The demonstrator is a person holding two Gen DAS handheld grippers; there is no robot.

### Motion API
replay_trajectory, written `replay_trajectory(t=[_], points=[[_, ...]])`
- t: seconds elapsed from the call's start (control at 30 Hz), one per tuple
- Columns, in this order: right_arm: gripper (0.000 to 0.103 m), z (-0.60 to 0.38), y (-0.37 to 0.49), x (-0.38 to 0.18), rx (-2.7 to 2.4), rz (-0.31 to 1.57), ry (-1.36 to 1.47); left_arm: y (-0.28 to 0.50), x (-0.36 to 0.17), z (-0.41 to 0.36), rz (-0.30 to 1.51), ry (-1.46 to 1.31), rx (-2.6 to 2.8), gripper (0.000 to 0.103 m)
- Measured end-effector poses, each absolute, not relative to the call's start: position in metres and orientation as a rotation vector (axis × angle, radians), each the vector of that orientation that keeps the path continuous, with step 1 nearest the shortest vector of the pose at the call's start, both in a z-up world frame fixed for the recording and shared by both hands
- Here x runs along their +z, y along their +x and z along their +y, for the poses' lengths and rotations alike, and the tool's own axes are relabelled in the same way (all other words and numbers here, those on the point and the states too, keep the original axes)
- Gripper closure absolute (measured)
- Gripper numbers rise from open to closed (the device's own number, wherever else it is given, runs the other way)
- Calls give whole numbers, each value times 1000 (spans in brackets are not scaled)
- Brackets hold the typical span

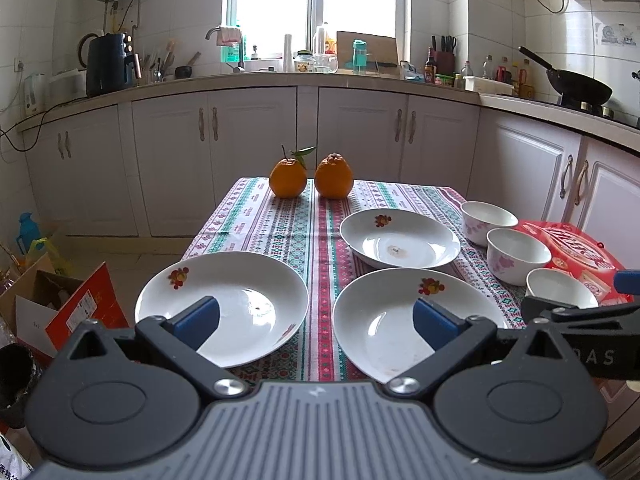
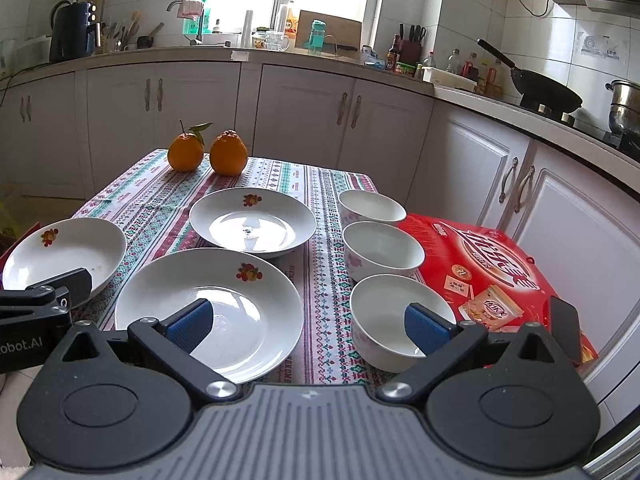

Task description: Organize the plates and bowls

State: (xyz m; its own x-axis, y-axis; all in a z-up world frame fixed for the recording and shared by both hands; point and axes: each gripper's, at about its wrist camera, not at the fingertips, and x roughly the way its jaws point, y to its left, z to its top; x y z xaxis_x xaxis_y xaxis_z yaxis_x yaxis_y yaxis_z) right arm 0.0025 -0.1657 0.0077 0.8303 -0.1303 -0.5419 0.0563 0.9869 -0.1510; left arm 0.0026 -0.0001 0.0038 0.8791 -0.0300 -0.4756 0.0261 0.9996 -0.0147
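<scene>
Three white plates with a fruit motif lie on the patterned tablecloth: a left plate (image 1: 224, 300) (image 2: 64, 252), a near middle plate (image 1: 404, 316) (image 2: 240, 300) and a far plate (image 1: 400, 238) (image 2: 252, 220). Three white bowls with pink flowers stand in a row at the right: far (image 1: 486, 218) (image 2: 372, 206), middle (image 1: 518, 252) (image 2: 382, 250), near (image 1: 560, 288) (image 2: 384, 316). My left gripper (image 1: 316, 320) hangs open over the gap between the left and near plates, holding nothing. My right gripper (image 2: 308, 326) is open between the near plate and the near bowl.
Two oranges (image 1: 310, 178) (image 2: 206, 154) sit at the table's far edge. A red gift box (image 2: 492, 268) lies at the right, beside the bowls. White kitchen cabinets (image 1: 248, 152) stand beyond the table. Cardboard boxes (image 1: 60, 308) rest on the floor at the left.
</scene>
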Motion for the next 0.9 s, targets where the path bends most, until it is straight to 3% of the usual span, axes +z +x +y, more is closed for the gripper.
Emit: replay_trajectory(t=[0.9], points=[[0,-177,9,6,-62,577,-105,2,9,-15,503,41,-5,1]])
